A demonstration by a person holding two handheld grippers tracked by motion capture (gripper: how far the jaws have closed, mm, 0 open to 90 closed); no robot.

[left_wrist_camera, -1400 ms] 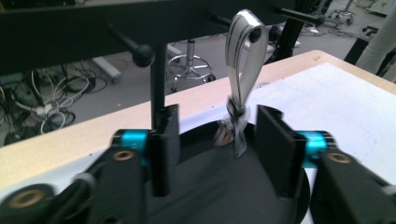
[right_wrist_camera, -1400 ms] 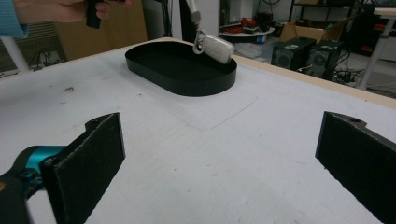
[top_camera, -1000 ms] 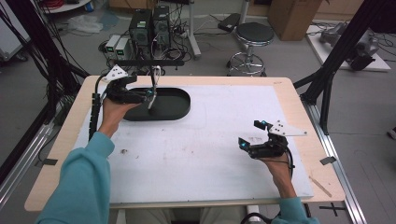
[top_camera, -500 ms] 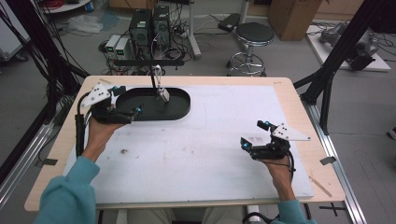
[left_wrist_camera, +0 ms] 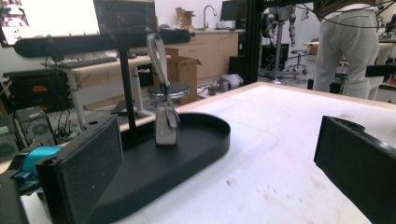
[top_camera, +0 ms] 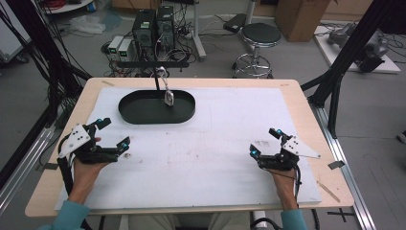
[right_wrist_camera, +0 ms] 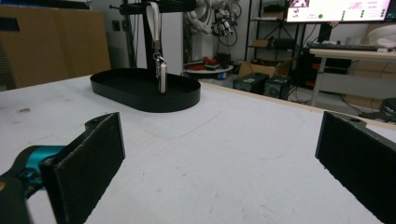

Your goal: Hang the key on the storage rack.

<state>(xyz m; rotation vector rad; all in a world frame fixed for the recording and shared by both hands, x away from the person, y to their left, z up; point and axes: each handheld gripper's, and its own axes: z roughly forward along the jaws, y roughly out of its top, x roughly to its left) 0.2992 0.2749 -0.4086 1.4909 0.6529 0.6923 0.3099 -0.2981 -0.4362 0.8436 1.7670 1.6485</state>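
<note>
A wood-edged bench (top_camera: 306,103) under a scuffed white mat stands in a cluttered lab; no writing can be read on anything. Wide bare mat lies between the hands. Toward the far left sits a smooth black oval tray (top_camera: 136,112) with a low rim, and a black T-stand rises from it. A small pale key fob (top_camera: 169,97) hangs from the crossbar by a strap, just above the tray floor. The left gripper (top_camera: 114,139), near the left edge, and the right gripper (top_camera: 263,142) both hold their foam-padded fingers apart around nothing; the left fingers have just been opening.

No writing, label, brand or number is legible anywhere; the monitor screens in the gripper views are too blurred.
</note>
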